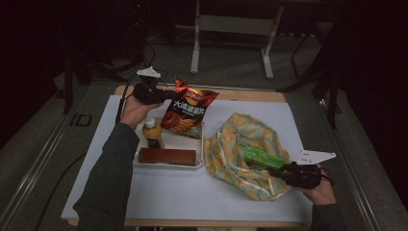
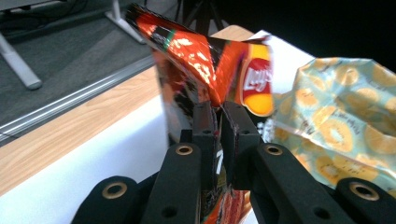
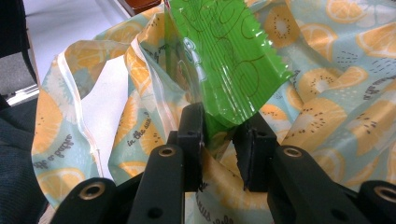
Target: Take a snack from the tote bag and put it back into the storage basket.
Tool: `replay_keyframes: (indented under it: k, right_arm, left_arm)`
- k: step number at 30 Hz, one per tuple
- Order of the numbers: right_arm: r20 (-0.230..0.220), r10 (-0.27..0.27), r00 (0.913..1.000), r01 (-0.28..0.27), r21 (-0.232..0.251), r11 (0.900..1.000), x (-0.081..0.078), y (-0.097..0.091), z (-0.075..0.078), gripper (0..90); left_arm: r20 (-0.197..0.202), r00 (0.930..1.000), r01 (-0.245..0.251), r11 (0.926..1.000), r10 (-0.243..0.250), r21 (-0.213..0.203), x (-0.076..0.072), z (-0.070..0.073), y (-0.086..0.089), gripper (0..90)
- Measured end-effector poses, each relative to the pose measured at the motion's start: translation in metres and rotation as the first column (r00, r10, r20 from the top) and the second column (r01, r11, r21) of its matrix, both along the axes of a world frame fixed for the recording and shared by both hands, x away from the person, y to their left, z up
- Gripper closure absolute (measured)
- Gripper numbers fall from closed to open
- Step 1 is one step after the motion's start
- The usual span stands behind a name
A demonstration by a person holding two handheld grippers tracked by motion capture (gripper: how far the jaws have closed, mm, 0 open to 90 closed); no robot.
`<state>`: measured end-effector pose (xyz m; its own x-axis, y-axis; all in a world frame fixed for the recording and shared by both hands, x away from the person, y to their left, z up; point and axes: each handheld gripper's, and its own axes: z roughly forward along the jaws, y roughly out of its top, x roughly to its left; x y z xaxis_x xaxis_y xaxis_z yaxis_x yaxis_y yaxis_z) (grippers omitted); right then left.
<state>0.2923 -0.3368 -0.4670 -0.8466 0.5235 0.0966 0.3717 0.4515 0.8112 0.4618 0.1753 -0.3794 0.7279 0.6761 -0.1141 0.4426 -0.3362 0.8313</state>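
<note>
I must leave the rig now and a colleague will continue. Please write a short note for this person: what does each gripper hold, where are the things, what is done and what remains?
Left gripper: shut on the top edge of the chip bag, holding it up over the far end of the white tray.
Right gripper: shut on the end of the green packet, which lies at the opening of the fruit-print bag.
In the tray: a small bottle and a brown box.
Done: apparently nothing is fully packed yet.
Left, likely: push the green packet in, then the chip bag, bottle and box.
</note>
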Motion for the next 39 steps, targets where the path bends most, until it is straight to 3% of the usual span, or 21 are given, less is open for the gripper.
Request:
replay_keyframes:
  k: [7,15,22,27,38,39]
  right_arm:
    - [0.001,0.0,1.0,0.0,-0.001,1.0,0.0,0.0,0.0,73.5]
    - [0.003,-0.001,1.0,0.001,-0.002,1.0,0.0,0.0,0.0,73.5]
    - [0.003,-0.003,1.0,0.003,-0.002,1.0,0.0,0.0,0.0,73.5]
    - [0.005,-0.003,1.0,0.003,-0.001,1.0,-0.001,0.001,0.0,73.4]
    - [0.006,-0.003,1.0,0.003,-0.001,1.0,0.0,0.001,0.0,73.5]
    - [0.006,-0.003,1.0,0.003,-0.001,1.0,0.0,0.001,0.0,73.5]
  left_arm:
    - [-0.021,0.9998,0.001,0.9996,0.0,0.028,-0.001,-0.004,0.003,80.6]
    - [-0.001,1.0,-0.003,1.0,0.003,0.004,-0.008,-0.001,0.002,76.3]
    - [0.04,0.9991,-0.009,0.9997,0.01,-0.023,-0.024,0.012,0.003,74.6]
    - [0.082,0.9951,-0.048,0.9962,0.054,-0.073,-0.042,0.021,0.004,74.4]
    - [0.107,0.9922,-0.055,0.9944,0.064,-0.09,-0.07,0.012,-0.007,74.4]
    - [0.125,0.9893,-0.066,0.9947,0.075,-0.079,-0.077,0.008,-0.011,74.4]
